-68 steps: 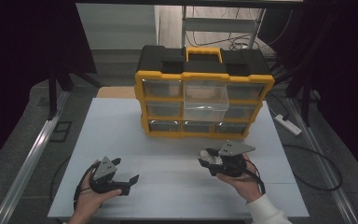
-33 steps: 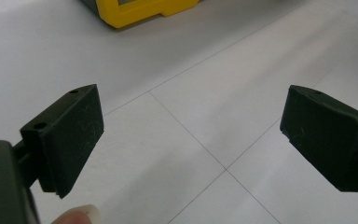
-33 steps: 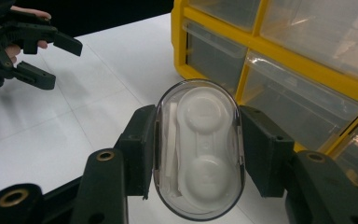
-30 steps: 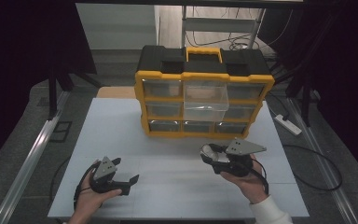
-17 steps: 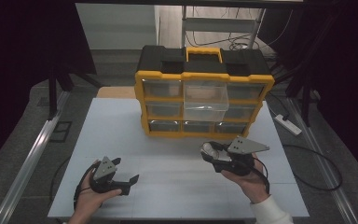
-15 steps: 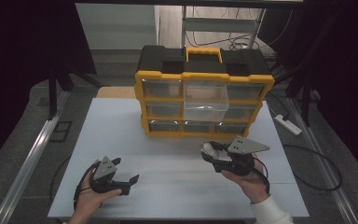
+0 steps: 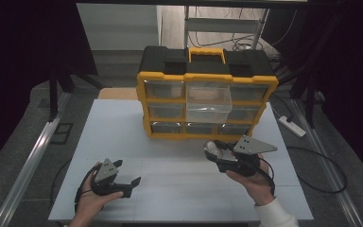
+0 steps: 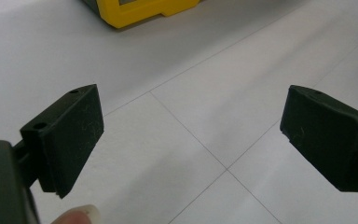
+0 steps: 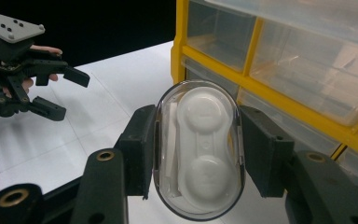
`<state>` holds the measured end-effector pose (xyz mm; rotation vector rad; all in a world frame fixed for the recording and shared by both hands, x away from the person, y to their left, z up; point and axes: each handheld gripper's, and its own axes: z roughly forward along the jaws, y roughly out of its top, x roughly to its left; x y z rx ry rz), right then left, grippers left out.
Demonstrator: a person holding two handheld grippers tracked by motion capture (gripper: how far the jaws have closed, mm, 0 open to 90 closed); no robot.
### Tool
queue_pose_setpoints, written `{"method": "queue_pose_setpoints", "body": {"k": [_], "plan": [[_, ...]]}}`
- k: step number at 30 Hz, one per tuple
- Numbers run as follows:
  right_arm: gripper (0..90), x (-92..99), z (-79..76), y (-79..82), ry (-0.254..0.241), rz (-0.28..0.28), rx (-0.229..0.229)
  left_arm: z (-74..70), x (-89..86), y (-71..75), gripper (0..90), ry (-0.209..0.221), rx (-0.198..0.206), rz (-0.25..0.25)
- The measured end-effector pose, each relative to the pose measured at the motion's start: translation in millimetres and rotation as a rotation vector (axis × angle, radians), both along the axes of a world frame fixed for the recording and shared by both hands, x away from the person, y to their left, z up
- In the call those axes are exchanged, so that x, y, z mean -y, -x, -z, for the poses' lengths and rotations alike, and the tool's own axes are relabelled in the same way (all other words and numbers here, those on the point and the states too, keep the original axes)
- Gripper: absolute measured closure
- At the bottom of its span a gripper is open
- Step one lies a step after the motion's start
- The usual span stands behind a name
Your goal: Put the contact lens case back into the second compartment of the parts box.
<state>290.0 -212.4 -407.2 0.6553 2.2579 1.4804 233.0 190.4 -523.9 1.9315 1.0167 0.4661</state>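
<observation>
Clear oval case [image 9: 196, 151] with a white contact-lens-type holder inside, clamped across its width between the jaws of the right gripper [image 9: 196, 154]. High view: case [image 7: 211, 148] sits at the gripper's front end, held above the table [image 7: 123, 127], just in front of the organizer's bottom row, not touching it. Right gripper [image 7: 216, 152] is tilted, its grey plate on top, the person's right hand [image 7: 253, 177] under it.

Yellow-and-black drawer organizer [image 7: 207, 94] stands at the far middle of the table, handle on top. One clear drawer [image 7: 209, 101] in the middle column is pulled out toward the person; looks empty, though the clear plastic makes that hard to confirm. Other drawers look shut.

Left gripper [image 7: 127, 185] rests low at the near left of the table, well apart from the organizer, jaws spread wide with nothing between them; the left gripper view confirms bare table between the pads [image 8: 77, 135].

Step judged: carry phase, case grasped and on its way to the open drawer. Next move calls for lifting the case above the drawer's front rim, moving it forward over the opening, then opening the jaws. Left gripper may need to steady the organizer or push the drawer shut afterwards.
</observation>
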Motion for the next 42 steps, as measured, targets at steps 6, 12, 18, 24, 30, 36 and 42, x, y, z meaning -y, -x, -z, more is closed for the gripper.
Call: {"method": "queue_pose_setpoints", "body": {"k": [6,12,18,24,30,36,42], "plan": [[49.1,-1.1,-5.8,1.6,-0.004,-0.001,0.010,0.0,-0.2,-0.1,6.8,0.000,-0.002,0.001],[49.1,-1.7,-12.4,3.1,-0.025,-0.006,0.020,0.0,0.0,-0.1,6.8,-0.002,-0.002,0.002],[49.2,-3.2,-18.1,3.6,-0.034,-0.006,0.031,0.0,-0.2,-0.1,6.8,0.003,-0.001,-0.001],[49.2,-3.4,-21.4,3.8,-0.039,-0.002,0.033,0.0,-0.1,-0.2,6.8,0.000,0.000,-0.001],[49.1,-2.2,-24.5,4.1,-0.049,-0.002,0.037,-0.1,-0.2,-0.2,6.8,-0.001,-0.003,0.001],[49.1,-0.7,-28.4,4.5,-0.051,0.001,0.042,0.0,-0.4,-0.2,6.8,0.001,-0.003,-0.001],[49.1,-0.7,-31.0,4.3,-0.057,0.002,0.046,-0.1,-0.7,-0.2,6.8,-0.003,-0.003,0.002]]}}
